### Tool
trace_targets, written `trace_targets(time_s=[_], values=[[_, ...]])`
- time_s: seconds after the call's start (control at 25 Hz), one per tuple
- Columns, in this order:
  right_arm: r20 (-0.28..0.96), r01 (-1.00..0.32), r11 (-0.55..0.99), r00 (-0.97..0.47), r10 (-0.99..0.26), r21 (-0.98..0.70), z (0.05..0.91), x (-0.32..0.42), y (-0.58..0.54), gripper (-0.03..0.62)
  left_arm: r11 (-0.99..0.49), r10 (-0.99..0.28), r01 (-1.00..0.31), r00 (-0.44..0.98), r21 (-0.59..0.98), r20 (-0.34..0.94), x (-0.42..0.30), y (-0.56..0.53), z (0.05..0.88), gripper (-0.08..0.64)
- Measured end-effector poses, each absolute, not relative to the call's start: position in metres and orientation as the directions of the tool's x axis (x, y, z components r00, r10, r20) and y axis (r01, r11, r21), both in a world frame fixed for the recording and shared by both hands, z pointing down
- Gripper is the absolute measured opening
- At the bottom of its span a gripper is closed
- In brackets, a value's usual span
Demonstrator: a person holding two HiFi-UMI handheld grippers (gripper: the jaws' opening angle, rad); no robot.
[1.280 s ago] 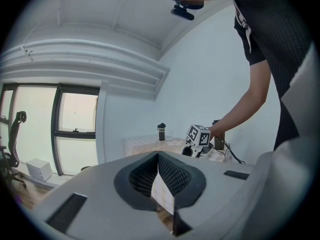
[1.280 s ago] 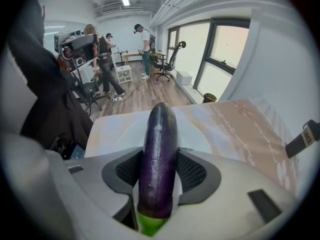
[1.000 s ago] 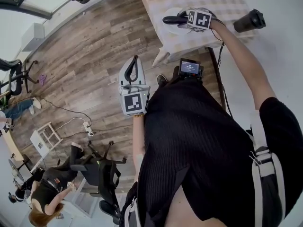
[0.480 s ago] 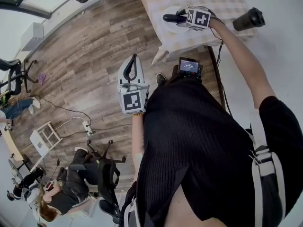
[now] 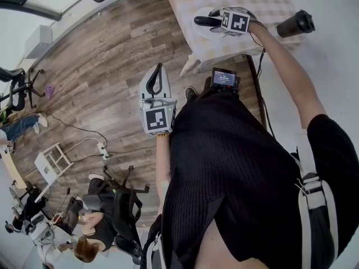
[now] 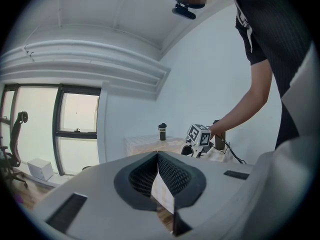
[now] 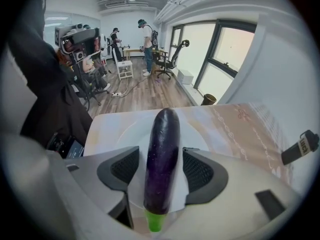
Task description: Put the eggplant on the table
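Observation:
A long dark purple eggplant [image 7: 161,159] with a green stem end lies on a white plate [image 7: 125,134] on the pale patterned table [image 7: 235,129]. My right gripper [image 7: 160,154] points steeply down over it. Its jaws are opening, and the eggplant sits between the pads with a thin gap on each side. The head view shows the same eggplant [image 5: 203,21] under the right gripper [image 5: 211,20] at the table's near edge. My left gripper [image 5: 159,67] hangs over the wooden floor, away from the table, shut and empty [image 6: 158,156].
A black bottle [image 5: 295,24] lies near the table's right side. A small screen device [image 5: 224,78] hangs at the person's waist. An office chair [image 5: 120,198], a white stool [image 5: 51,164] and other people stand on the floor at the lower left.
Both grippers keep their places. A person at the lower left has moved around beside the office chair.

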State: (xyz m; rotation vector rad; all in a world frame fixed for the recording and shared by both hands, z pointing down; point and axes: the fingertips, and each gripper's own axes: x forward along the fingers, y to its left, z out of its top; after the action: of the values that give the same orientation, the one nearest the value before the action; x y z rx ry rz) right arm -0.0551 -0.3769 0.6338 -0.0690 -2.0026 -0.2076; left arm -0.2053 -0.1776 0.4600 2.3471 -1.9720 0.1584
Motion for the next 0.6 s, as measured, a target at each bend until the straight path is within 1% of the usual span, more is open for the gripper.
trace_targets(time_s=[0.04, 0.08, 0.32, 0.6], values=[[0.905, 0.146, 0.984, -0.423, -0.034, 0.105, 0.634, -0.056, -0.375, 0.301, -0.169, -0.978, -0.985, 0.167, -0.011, 0.128, -0.206, -0.178, 0.461, -0.006], [0.908, 0.153, 0.983, -0.418, -0.026, 0.099, 0.634, -0.056, -0.372, 0.314, -0.163, -0.978, -0.987, 0.160, -0.011, 0.136, -0.207, -0.178, 0.461, -0.006], [0.897, 0.181, 0.977, -0.441, -0.021, 0.112, 0.628, -0.063, -0.367, 0.316, -0.181, -0.976, -0.983, 0.179, -0.006, 0.123, -0.201, -0.181, 0.466, -0.006], [0.870, 0.192, 0.965, -0.488, -0.066, 0.181, 0.599, -0.074, -0.368, 0.316, -0.211, -0.971, -0.977, 0.206, -0.026, 0.125, -0.195, -0.187, 0.464, -0.006]])
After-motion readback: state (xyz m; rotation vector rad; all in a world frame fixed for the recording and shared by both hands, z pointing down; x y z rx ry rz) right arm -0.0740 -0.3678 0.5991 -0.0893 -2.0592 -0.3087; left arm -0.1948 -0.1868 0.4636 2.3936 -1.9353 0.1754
